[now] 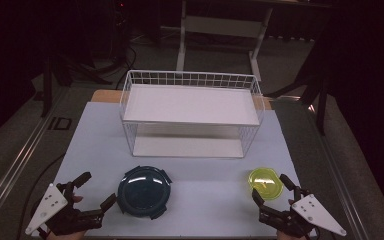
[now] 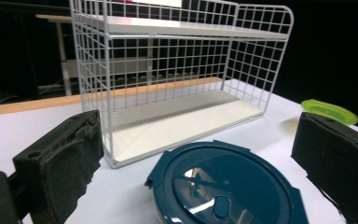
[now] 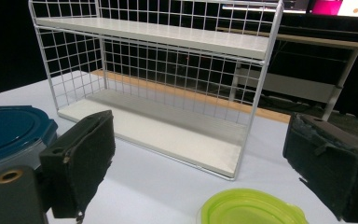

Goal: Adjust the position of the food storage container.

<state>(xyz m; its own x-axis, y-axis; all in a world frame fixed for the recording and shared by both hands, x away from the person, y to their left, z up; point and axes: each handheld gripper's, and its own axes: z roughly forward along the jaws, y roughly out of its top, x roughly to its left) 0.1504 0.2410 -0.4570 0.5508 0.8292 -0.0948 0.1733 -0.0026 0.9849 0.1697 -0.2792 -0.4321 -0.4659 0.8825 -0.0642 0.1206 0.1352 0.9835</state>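
A round dark blue lidded container sits on the white table mat near the front, left of centre. A small yellow-green lidded container rests at the front right. Behind them stands a white wire rack with two bare shelves. My left gripper is open at the front left, its jaws spread just left of the blue container. My right gripper is open at the front right, its jaws on either side of the near edge of the yellow-green container.
The white mat covers a wooden table whose far edge shows behind the rack. Beyond the table the room is dark, with a desk frame and cables on the floor. Bare mat lies between the two containers.
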